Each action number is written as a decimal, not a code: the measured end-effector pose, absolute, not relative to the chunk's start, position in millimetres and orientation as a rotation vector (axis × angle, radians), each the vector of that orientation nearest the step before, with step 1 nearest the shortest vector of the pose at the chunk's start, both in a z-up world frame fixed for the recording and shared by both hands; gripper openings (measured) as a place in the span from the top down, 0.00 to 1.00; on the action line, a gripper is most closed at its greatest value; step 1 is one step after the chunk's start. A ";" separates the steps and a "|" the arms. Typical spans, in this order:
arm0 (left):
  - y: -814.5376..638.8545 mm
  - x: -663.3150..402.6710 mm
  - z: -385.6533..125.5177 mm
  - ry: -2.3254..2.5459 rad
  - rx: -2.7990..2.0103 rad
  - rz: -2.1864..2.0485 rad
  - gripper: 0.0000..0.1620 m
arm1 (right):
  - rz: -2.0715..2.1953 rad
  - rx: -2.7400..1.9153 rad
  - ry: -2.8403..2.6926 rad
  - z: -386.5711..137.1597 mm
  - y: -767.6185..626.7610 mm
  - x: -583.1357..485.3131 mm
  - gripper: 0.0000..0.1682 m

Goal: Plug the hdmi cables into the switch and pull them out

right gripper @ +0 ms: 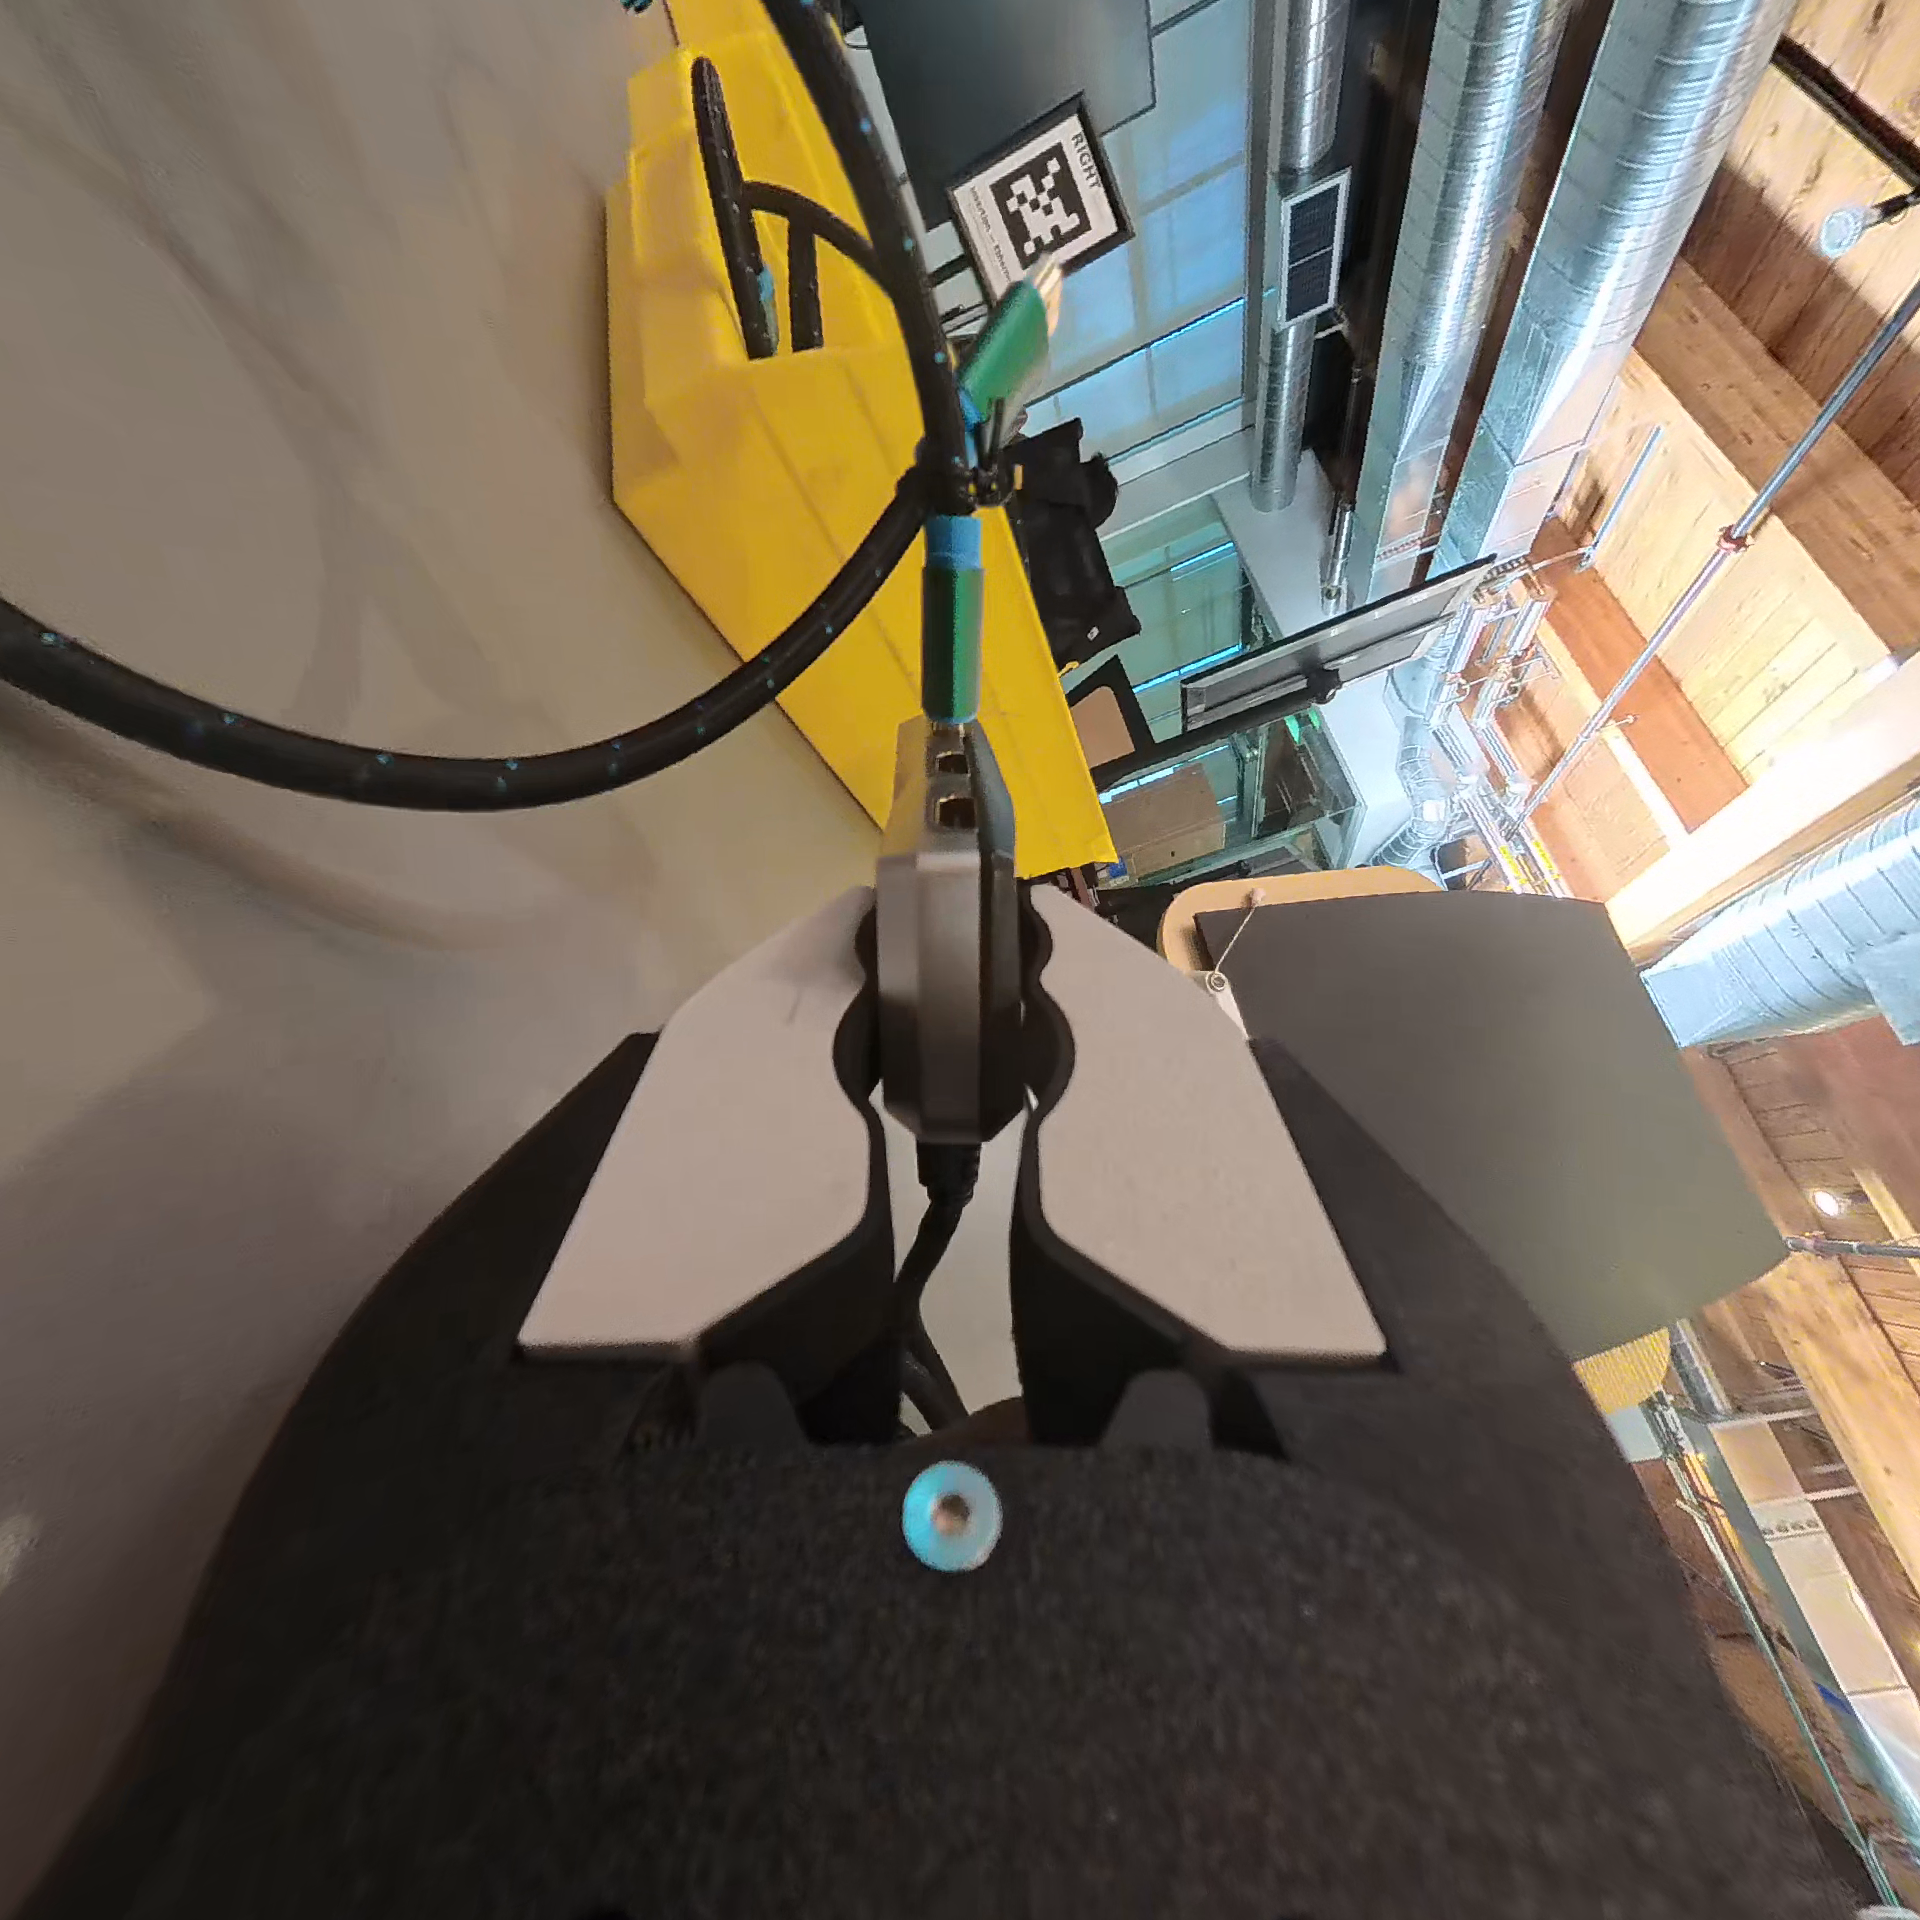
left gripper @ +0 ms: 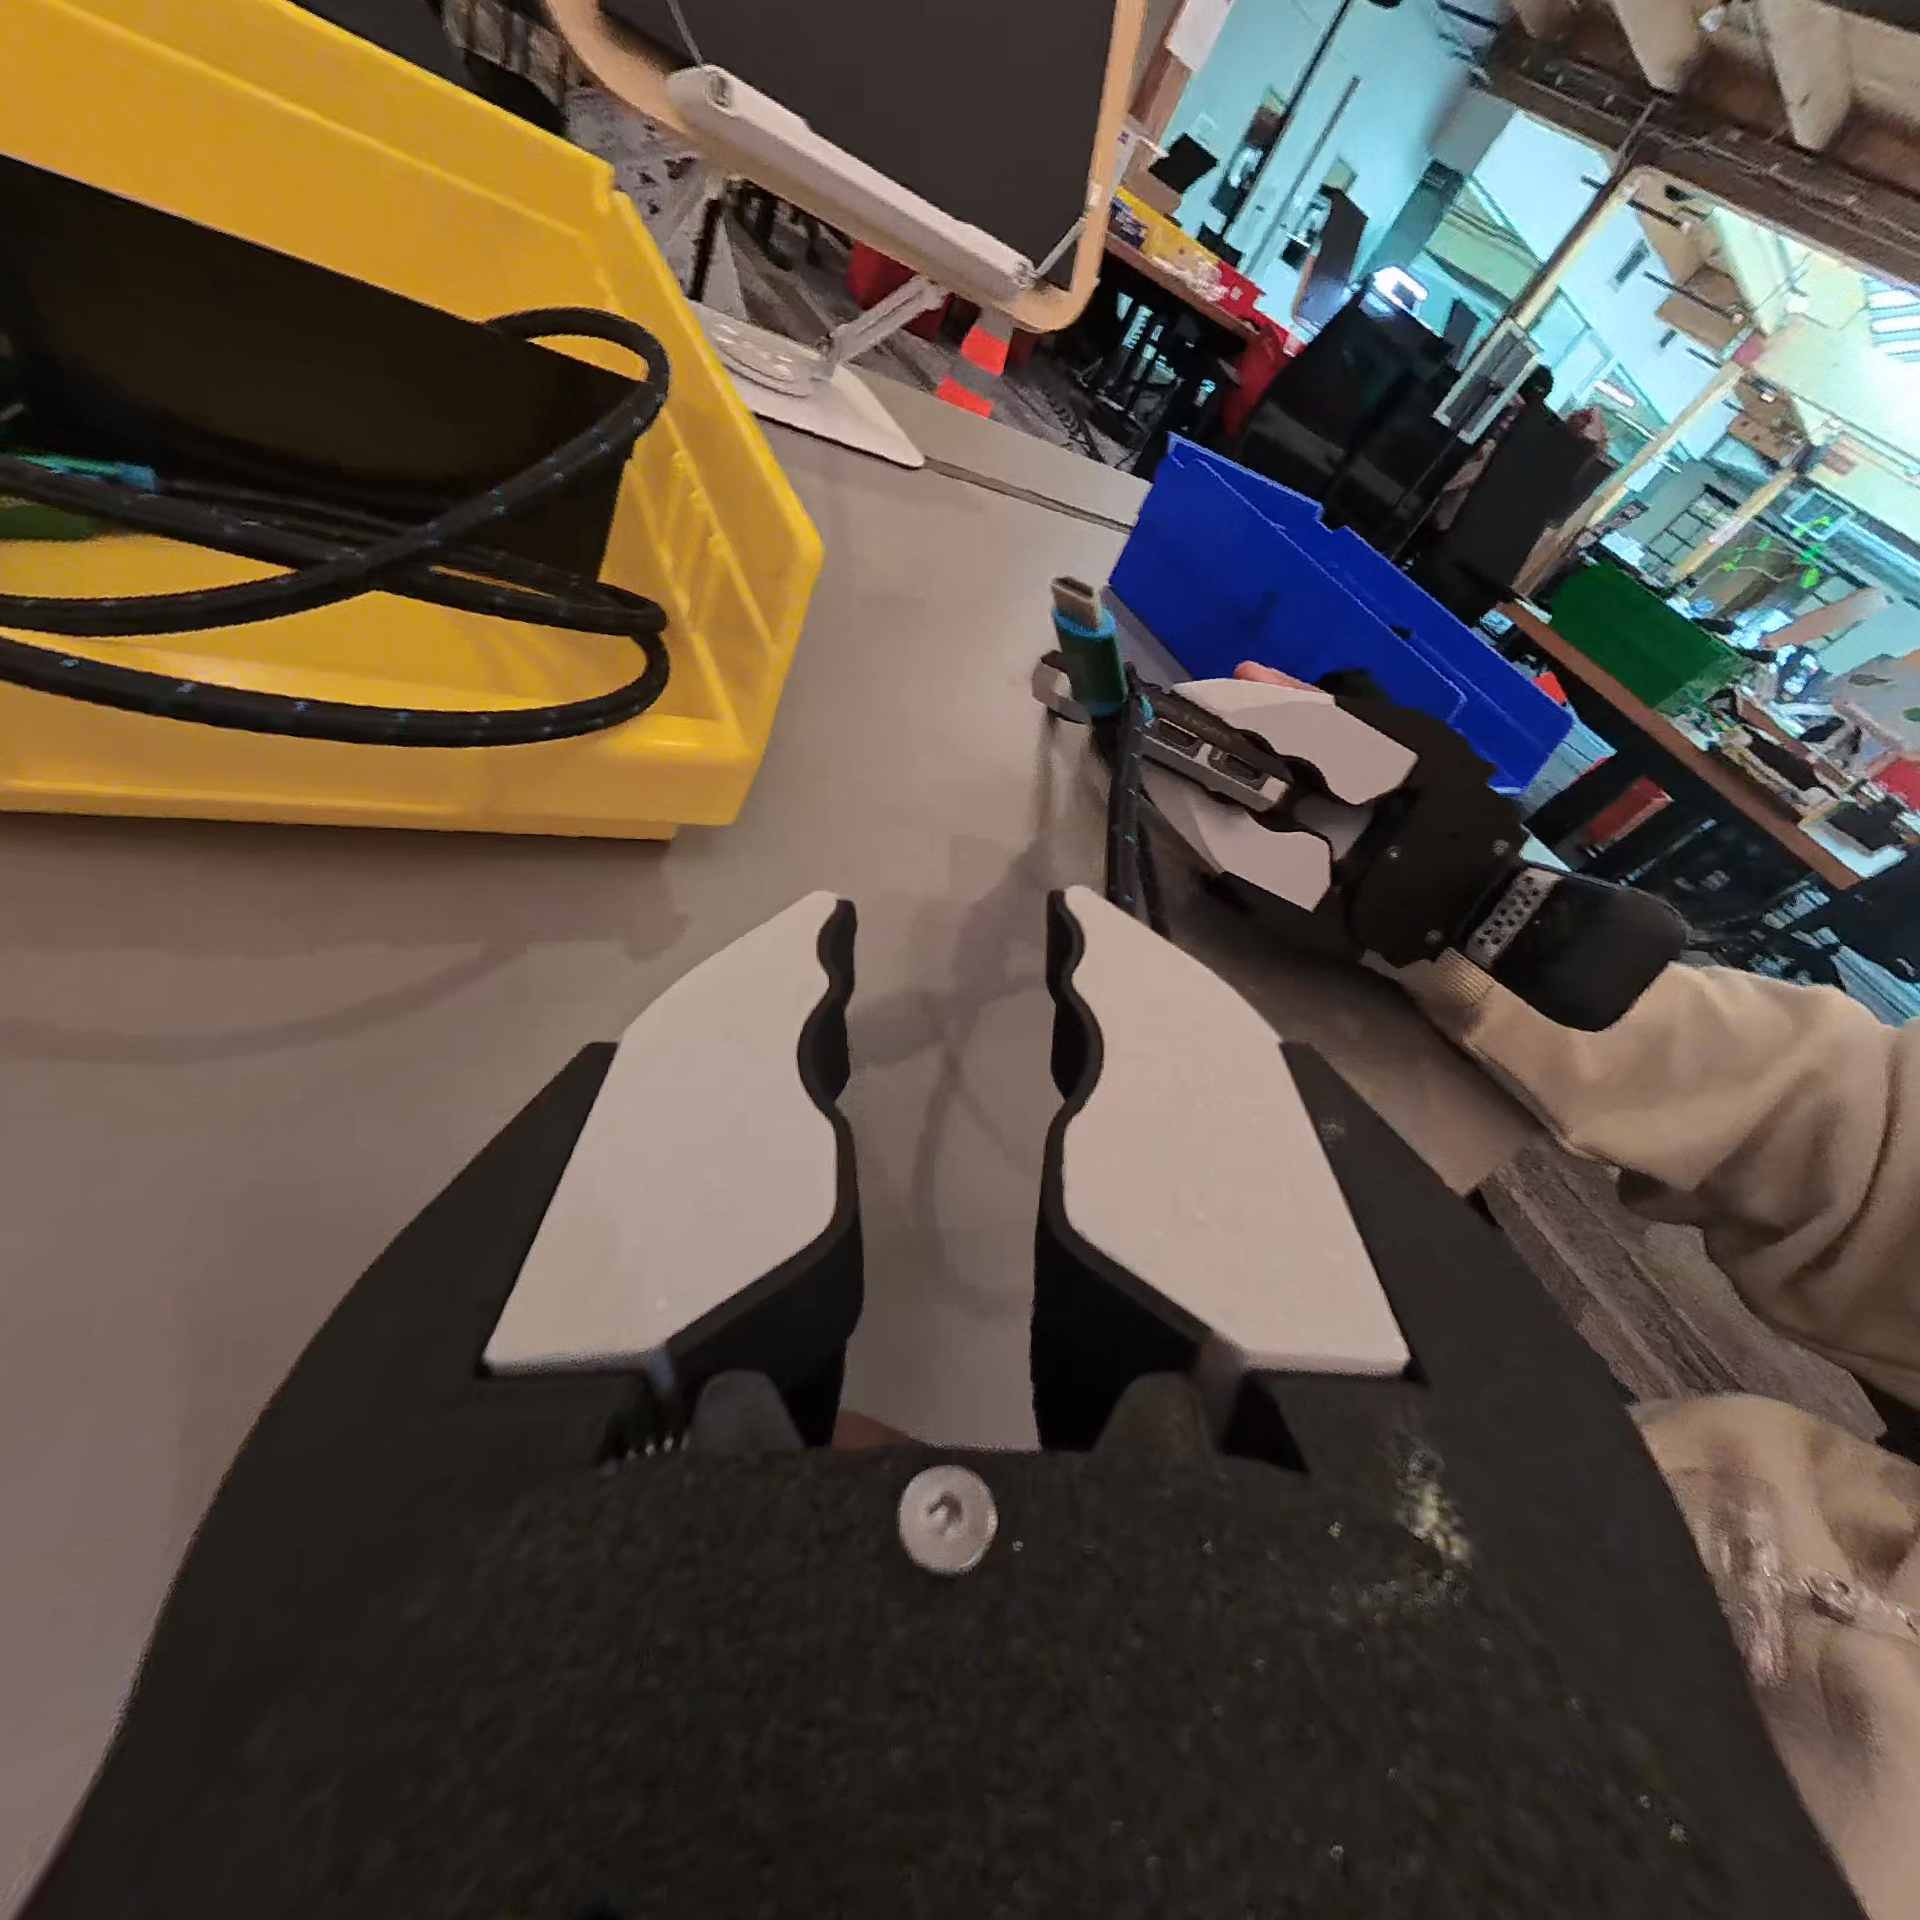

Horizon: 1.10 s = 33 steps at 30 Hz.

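On the grey surface (left gripper: 914, 644), the right gripper (right gripper: 951, 935) clamps the grey metal switch (right gripper: 940, 997), steadying it; the left gripper (left gripper: 951, 935) hovers parted, empty.

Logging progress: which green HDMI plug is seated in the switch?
The plug in line with the switch, tip buried in its end port; the other green plug, farther off, shows its bare metal tip.

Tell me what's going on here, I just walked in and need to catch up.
A person is working with two handheld grippers at a grey table. The right gripper is shut on the grey HDMI switch, with one green-ended HDMI cable plugged in and two ports empty. The left gripper is open and holds nothing. More cable lies in the yellow bin.
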<state>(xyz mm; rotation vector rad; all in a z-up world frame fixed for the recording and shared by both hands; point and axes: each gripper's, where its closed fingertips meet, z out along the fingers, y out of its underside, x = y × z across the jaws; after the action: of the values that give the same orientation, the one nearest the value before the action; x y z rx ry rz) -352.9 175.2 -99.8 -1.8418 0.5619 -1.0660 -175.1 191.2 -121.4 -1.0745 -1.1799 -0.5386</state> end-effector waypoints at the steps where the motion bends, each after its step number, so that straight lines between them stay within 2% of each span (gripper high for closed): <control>1: 178.3 -354.0 -100.3 0.549 -1.847 -1.054 0.78 | -0.536 -1.076 -1.181 -121.7 191.1 -175.3 0.87; 10: 244.7 -395.6 -101.0 0.326 -1.996 -0.762 0.74 | -0.534 -1.086 -1.194 -123.4 190.3 -176.7 0.87; 16: 293.4 -414.2 -125.2 0.237 -2.218 -0.663 0.73 | -0.505 -1.093 -1.193 -122.1 190.6 -177.7 0.87; 19: 300.2 -405.5 -133.9 0.216 -2.253 -0.705 0.86 | -0.494 -1.097 -1.192 -121.7 190.9 -178.0 0.87; 20: 301.0 -405.3 -133.0 0.202 -2.255 -0.711 0.87 | -0.492 -1.098 -1.191 -121.6 190.9 -178.1 0.87; 24: 300.1 -415.8 -102.3 0.249 -2.192 -0.603 0.92 | -0.486 -1.100 -1.190 -121.2 191.1 -178.3 0.87; 29: 292.3 -429.4 -33.7 0.407 -2.058 -0.422 0.94 | -0.488 -1.100 -1.191 -121.3 191.6 -178.7 0.87; 33: 277.6 -419.7 21.8 0.505 -1.932 -0.497 0.95 | -0.490 -1.099 -1.192 -121.1 191.8 -178.8 0.87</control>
<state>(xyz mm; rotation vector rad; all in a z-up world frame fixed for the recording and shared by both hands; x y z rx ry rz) -419.7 277.6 21.8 -1.9321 0.5053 -0.4970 -178.8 191.8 -121.1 -1.0987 -1.1916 -0.4899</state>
